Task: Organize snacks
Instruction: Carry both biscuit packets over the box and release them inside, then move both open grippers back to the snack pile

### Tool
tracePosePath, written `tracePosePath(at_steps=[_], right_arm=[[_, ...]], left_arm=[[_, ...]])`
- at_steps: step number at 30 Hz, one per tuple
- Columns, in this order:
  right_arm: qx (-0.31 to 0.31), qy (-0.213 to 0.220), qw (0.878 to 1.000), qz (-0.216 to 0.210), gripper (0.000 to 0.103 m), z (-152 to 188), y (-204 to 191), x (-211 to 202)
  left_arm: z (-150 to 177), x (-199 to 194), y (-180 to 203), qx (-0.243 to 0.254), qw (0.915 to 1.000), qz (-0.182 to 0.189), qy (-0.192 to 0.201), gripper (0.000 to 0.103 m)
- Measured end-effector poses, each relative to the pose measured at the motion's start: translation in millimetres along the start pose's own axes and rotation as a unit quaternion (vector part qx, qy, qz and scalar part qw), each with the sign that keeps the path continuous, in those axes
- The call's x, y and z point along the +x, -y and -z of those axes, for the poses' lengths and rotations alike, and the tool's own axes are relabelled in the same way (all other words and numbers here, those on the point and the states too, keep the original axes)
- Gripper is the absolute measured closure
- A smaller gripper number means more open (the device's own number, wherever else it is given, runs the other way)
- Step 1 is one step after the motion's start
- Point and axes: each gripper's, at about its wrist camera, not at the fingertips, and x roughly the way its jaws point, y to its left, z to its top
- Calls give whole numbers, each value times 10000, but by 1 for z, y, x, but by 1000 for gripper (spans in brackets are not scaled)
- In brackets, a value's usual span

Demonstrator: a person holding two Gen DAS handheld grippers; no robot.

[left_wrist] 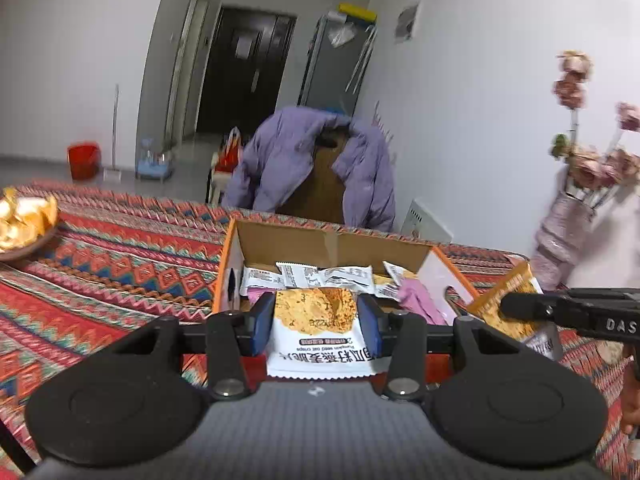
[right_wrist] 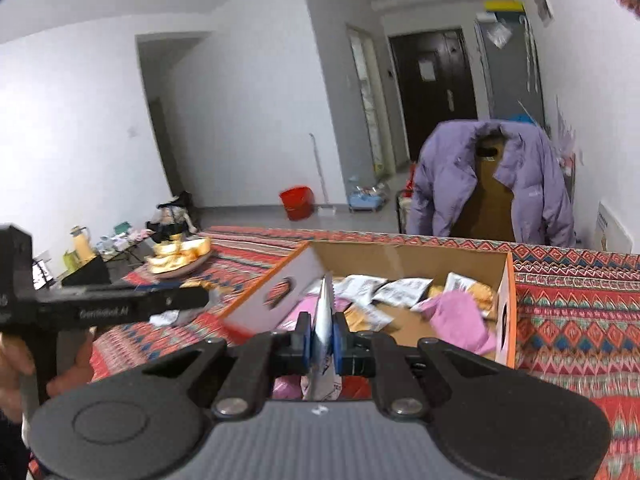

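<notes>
My left gripper [left_wrist: 316, 316] is shut on a white oat-crisp snack packet [left_wrist: 320, 344], its blue pads pressing on both edges just in front of the cardboard box [left_wrist: 320, 240]. The box has orange sides and holds several white, orange and pink packets [left_wrist: 344, 276]. From the right, my right gripper [left_wrist: 516, 306] reaches in, holding an orange packet [left_wrist: 500, 292] beside the box. In the right wrist view, the right gripper [right_wrist: 323, 332] is shut on that packet [right_wrist: 324, 308], seen edge-on above the box's near wall [right_wrist: 280, 296]. The left gripper [right_wrist: 196, 298] shows at the left.
The table wears a red patterned cloth [left_wrist: 120, 264]. A bowl of yellow pieces [left_wrist: 24, 224] sits at its far left, and a pink vase of flowers [left_wrist: 568, 224] at the far right. Behind the table stands a chair draped with a purple jacket [left_wrist: 316, 160].
</notes>
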Motion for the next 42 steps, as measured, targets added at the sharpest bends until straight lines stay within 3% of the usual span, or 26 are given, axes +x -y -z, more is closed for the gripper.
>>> tracePosePath(at_steps=[7,13,16,18,20,22,30,34,38,42], right_arm=[[303,-525,9981,-84,93,-22,29,97],[495,-728,9932,-763,93,-15,9,129],[612,-946,9889,-970,88,-13,2,145],[454,-1072,9893,-881,84,-11,-6,151],[365,-1084,9903,-792,73,-10,-10,149],[431,-1021,9907,-786,65,-12,-10,143],[143,-617,9967,-509,64,-32,-19,79],[-38,-381,9987,-340,57,-31,-33,31],[-353,-210,9991,-91,49,-16,-51,-17],[-540,-45,9985,76,42,20,-69,-65]], left_arm=[[-2,77,-15,-6,9984,-377,-423,58],[9,91,-27,-40,9978,-459,-472,55],[9,92,-32,-89,9978,-436,-487,49],[8,89,-37,-244,9977,-334,-531,42],[6,84,-42,-343,9976,-290,-530,40],[3,77,-42,-315,9980,-271,-473,40],[-15,21,-40,-257,9989,-390,-70,37],[-17,-17,-35,-188,9992,-328,112,32],[0,-61,-26,-3,9998,-173,141,28],[37,-105,-13,249,9995,-78,192,22]])
